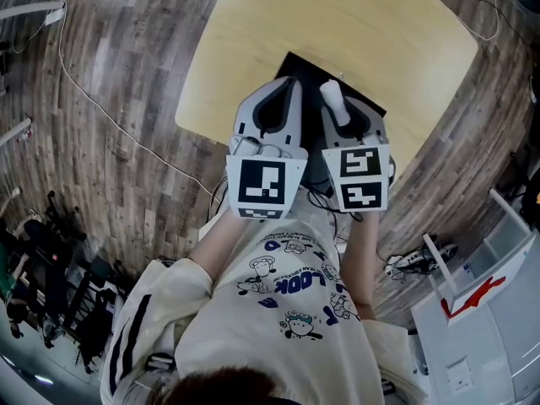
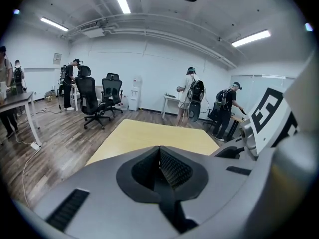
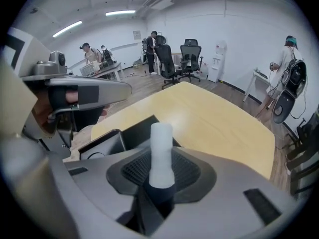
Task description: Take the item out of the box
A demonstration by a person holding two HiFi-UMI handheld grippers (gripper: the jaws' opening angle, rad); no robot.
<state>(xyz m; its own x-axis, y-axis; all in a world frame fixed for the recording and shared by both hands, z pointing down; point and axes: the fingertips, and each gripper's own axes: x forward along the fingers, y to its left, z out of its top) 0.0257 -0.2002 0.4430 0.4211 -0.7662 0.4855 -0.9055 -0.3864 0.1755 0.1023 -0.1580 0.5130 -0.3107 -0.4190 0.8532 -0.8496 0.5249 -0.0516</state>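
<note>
Right gripper [image 3: 160,176]: jaws clamped on a white plastic cylinder [image 3: 161,151], which stands up between the pads, above an open black rectangular box [image 3: 110,141]. Left gripper [image 2: 160,167]: jaws together, nothing between them, just beside the right. The box rests on a pale yellow wooden table [image 1: 354,19].

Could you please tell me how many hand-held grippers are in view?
2: the left hand-held gripper, shut and empty, over the table's near edge; the right hand-held gripper beside it, above the black box, gripping a white cylinder.
</note>
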